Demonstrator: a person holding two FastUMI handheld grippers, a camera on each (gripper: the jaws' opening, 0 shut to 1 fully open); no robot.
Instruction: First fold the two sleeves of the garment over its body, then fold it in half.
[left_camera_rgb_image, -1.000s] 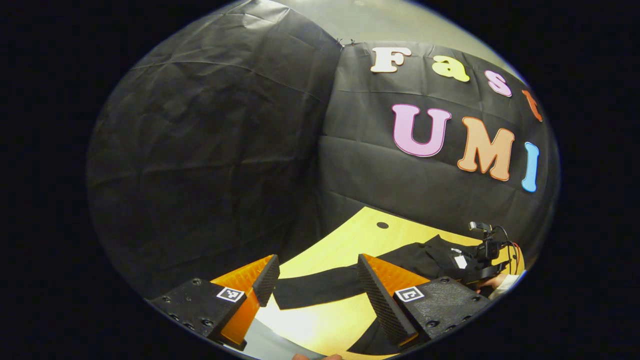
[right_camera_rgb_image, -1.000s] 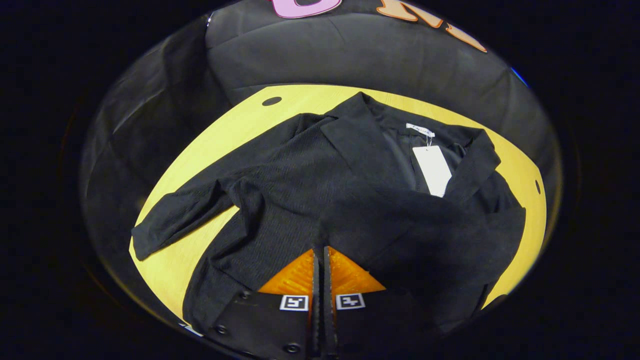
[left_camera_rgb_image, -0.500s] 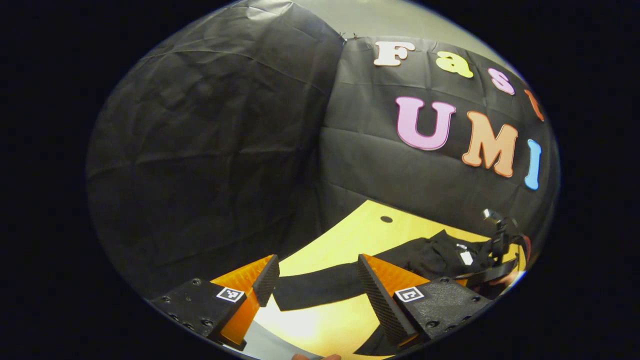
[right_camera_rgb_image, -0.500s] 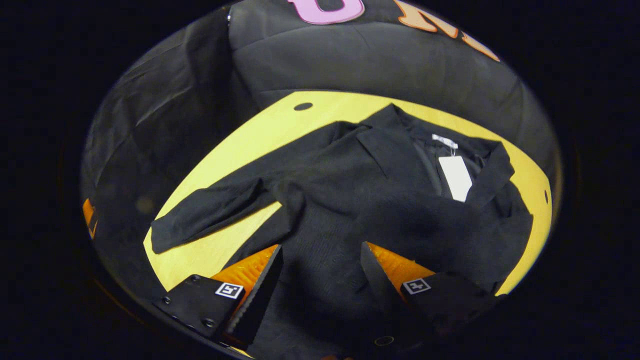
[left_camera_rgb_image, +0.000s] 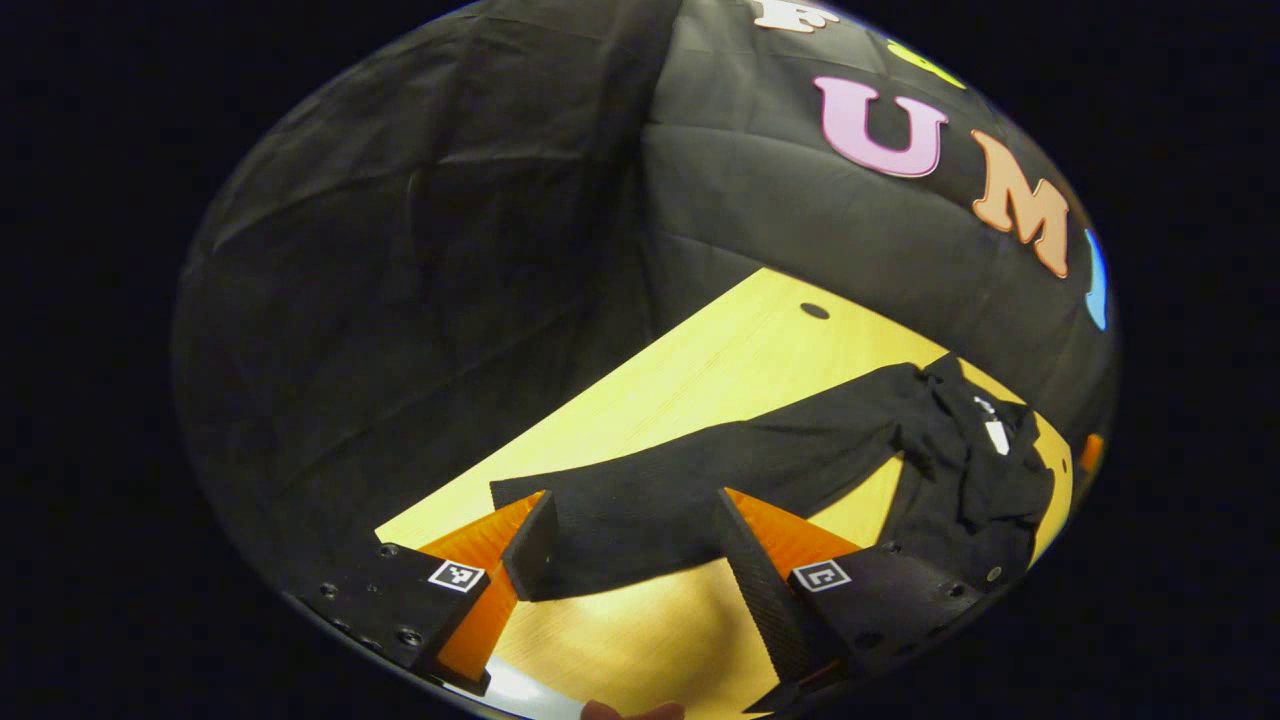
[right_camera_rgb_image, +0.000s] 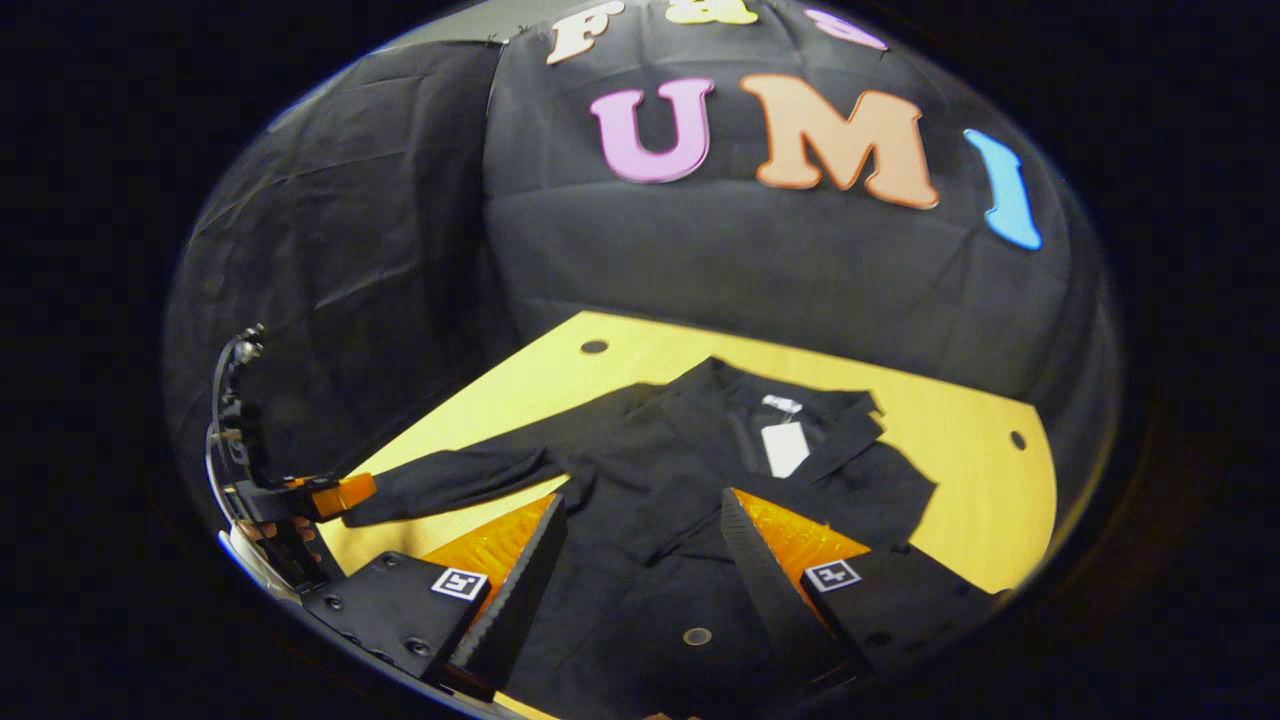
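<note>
A black garment (right_camera_rgb_image: 640, 450) with a white tag (right_camera_rgb_image: 783, 447) lies flat on the yellow table (right_camera_rgb_image: 960, 470). One sleeve (right_camera_rgb_image: 450, 480) stretches out to the left, and the other sleeve (right_camera_rgb_image: 870, 490) lies across the body. My right gripper (right_camera_rgb_image: 642, 505) hovers open above the garment's lower body, holding nothing. In the left gripper view, the stretched sleeve (left_camera_rgb_image: 700, 470) runs from the body (left_camera_rgb_image: 975, 480) toward me. Its cuff (left_camera_rgb_image: 600, 540) lies between the spread fingers of my open left gripper (left_camera_rgb_image: 630, 510). The left gripper (right_camera_rgb_image: 335, 493) also shows at that cuff, with a hand below it.
The table (left_camera_rgb_image: 720, 360) has small round holes (left_camera_rgb_image: 814, 310) (right_camera_rgb_image: 594, 346) (right_camera_rgb_image: 1017, 439) near its far corners. Black cloth walls close in behind and to the left. Bare wood (left_camera_rgb_image: 650, 640) lies in front of the cuff.
My right gripper opened, let go of the sleeve it had laid over the body, and drew back and up. My left gripper tipped down and closed in on the stretched sleeve's cuff.
</note>
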